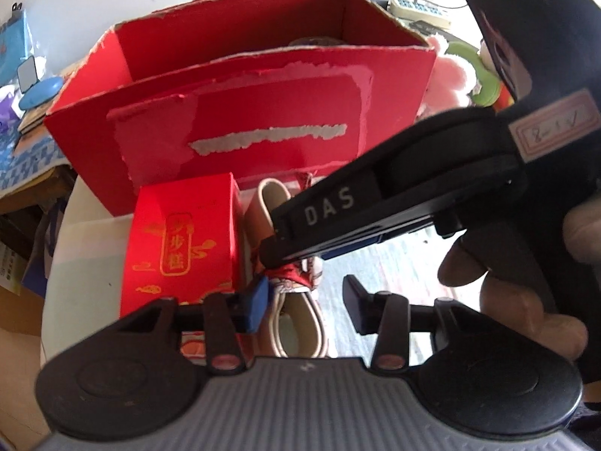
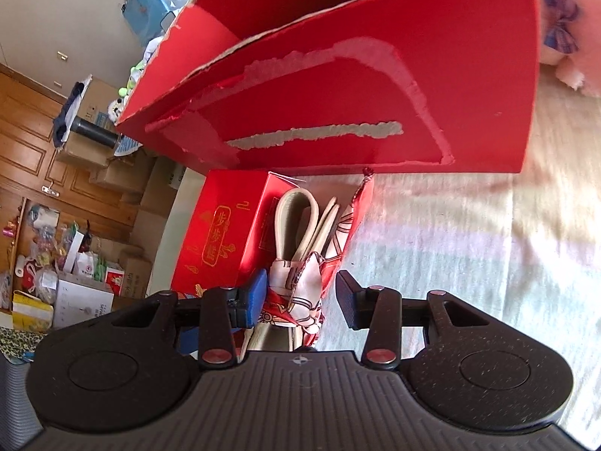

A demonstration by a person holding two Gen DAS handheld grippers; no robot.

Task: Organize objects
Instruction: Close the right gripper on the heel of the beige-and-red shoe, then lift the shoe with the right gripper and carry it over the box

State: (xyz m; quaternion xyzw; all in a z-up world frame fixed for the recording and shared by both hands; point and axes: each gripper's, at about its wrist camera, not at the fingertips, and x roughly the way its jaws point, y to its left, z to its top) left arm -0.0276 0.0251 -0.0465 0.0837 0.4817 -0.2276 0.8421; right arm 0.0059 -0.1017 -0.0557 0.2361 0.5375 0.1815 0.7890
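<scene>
A large open red cardboard box (image 1: 240,124) with torn edges stands on the table; it also shows in the right wrist view (image 2: 357,86). In front of it lies a small red box with gold writing (image 1: 188,248), also seen from the right wrist (image 2: 221,236). Beside that lies a cream strap with a red-and-white patterned scarf (image 1: 296,282), which the right wrist view also shows (image 2: 300,282). My left gripper (image 1: 306,304) is open just above the strap. My right gripper (image 2: 300,297) is open, its fingers either side of the scarf, and appears in the left wrist view (image 1: 274,248).
A pink plush toy (image 2: 571,18) lies right of the big box, with a green item (image 1: 473,71) and a remote (image 1: 417,7) behind. A pale cloth (image 2: 469,244) covers the table. Cardboard boxes and clutter (image 2: 75,263) fill the floor at left by wooden doors.
</scene>
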